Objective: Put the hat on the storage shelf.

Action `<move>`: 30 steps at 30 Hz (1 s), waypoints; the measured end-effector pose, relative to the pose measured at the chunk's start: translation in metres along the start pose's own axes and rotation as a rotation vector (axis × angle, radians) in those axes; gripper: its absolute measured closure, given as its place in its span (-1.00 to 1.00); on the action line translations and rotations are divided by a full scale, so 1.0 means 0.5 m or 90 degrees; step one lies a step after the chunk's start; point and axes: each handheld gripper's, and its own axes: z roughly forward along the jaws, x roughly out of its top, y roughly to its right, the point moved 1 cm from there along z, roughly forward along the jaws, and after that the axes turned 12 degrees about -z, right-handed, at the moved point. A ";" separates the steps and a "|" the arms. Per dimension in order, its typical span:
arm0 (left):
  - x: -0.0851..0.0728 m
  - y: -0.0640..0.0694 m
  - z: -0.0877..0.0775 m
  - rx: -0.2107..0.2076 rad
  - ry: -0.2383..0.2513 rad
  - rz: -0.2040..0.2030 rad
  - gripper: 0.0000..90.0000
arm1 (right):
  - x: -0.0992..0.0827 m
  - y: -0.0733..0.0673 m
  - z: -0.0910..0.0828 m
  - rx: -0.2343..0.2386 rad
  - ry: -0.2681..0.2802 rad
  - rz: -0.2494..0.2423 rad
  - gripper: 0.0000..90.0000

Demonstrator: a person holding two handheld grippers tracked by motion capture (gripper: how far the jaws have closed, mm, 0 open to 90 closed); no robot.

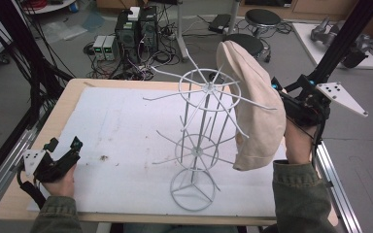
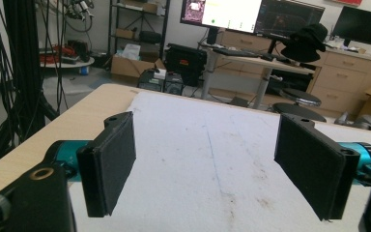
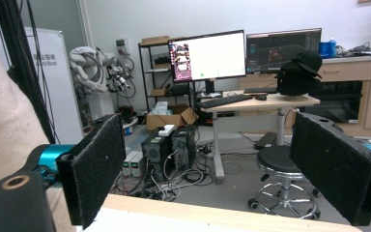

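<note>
A white wire rack [image 1: 201, 141] stands on the white sheet right of the table's middle. A beige cap [image 1: 252, 107] hangs on the rack's upper right arms. My right gripper [image 1: 285, 99] is raised just right of the cap, apart from it. In the right gripper view its jaws [image 3: 212, 169] stand open with nothing between them, and the cap's fabric [image 3: 5, 125] shows at the left edge. My left gripper [image 1: 65, 150] rests low at the table's front left, open; its jaws [image 2: 212, 169] frame bare sheet.
A white sheet [image 1: 121, 131] covers most of the wooden table [image 1: 73, 90]. Computer towers [image 1: 136, 26] and cables lie on the floor beyond the far edge, with stools [image 1: 262, 17] to the right. Black frame posts [image 1: 342, 39] rise at both sides.
</note>
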 end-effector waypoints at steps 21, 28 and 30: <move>0.001 0.000 -0.003 -0.001 0.001 -0.002 -0.50 | -0.111 -0.002 -0.033 -0.052 -0.074 0.007 -0.75; 0.001 0.001 -0.004 -0.002 0.002 -0.001 -0.50 | -0.142 -0.008 -0.045 -0.055 -0.096 -0.001 -0.75; 0.001 0.000 -0.004 -0.001 0.001 -0.001 -0.50 | -0.155 -0.012 -0.055 -0.054 -0.107 -0.003 -0.75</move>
